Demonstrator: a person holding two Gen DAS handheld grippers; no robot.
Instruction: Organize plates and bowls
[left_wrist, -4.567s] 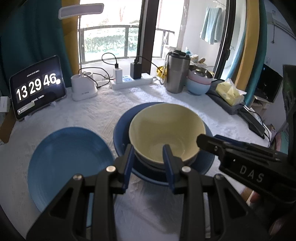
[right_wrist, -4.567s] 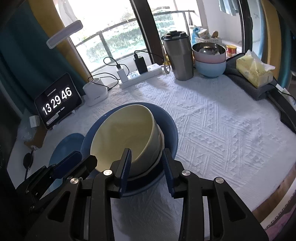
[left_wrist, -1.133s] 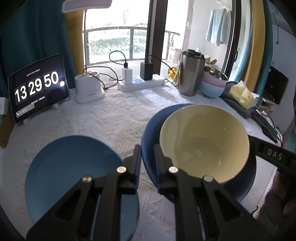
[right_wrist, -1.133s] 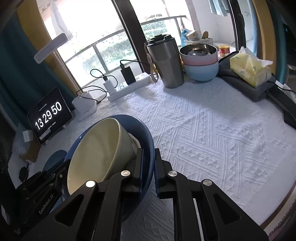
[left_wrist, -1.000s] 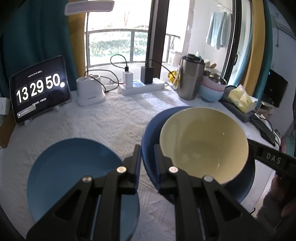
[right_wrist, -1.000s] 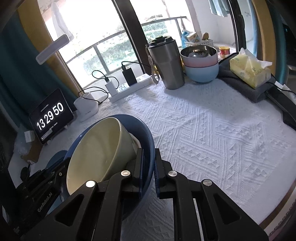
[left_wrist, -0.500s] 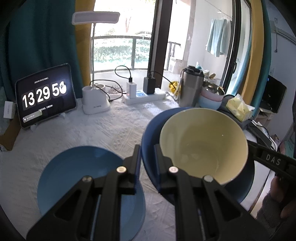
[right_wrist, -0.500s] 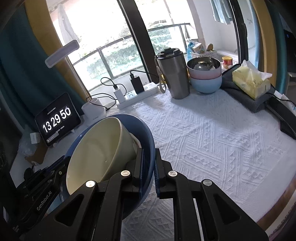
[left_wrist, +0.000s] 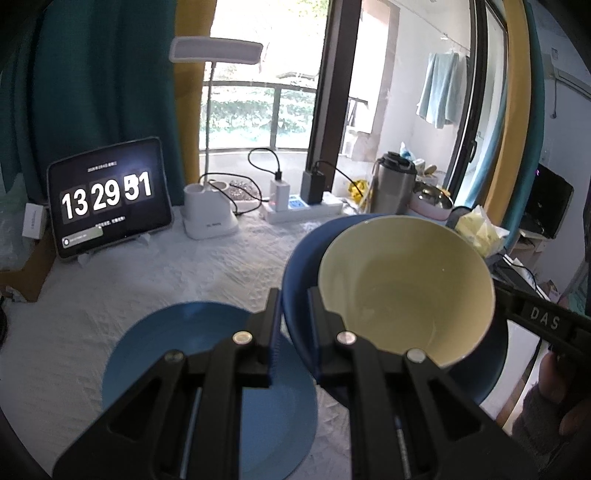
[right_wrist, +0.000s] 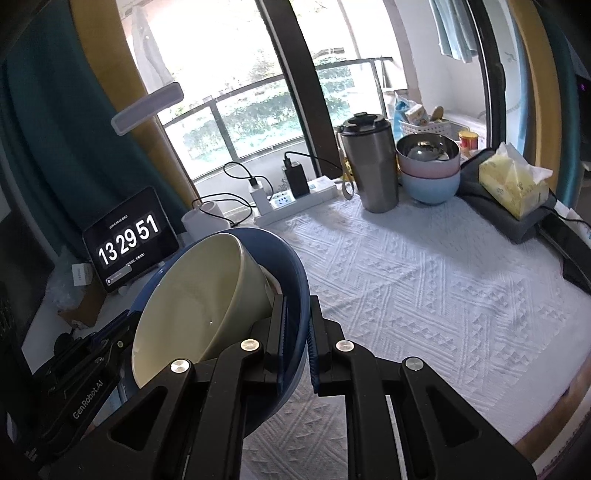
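Both claws, left & right, clamped on dark blue plate w/ cream ceramic bowl; lifted off worktop, higher than 1 s ago. Likely headed for flat blue plate at 8 o'clock.

Open tablecloth rightward; tumbler, stacked bowls along far edge.
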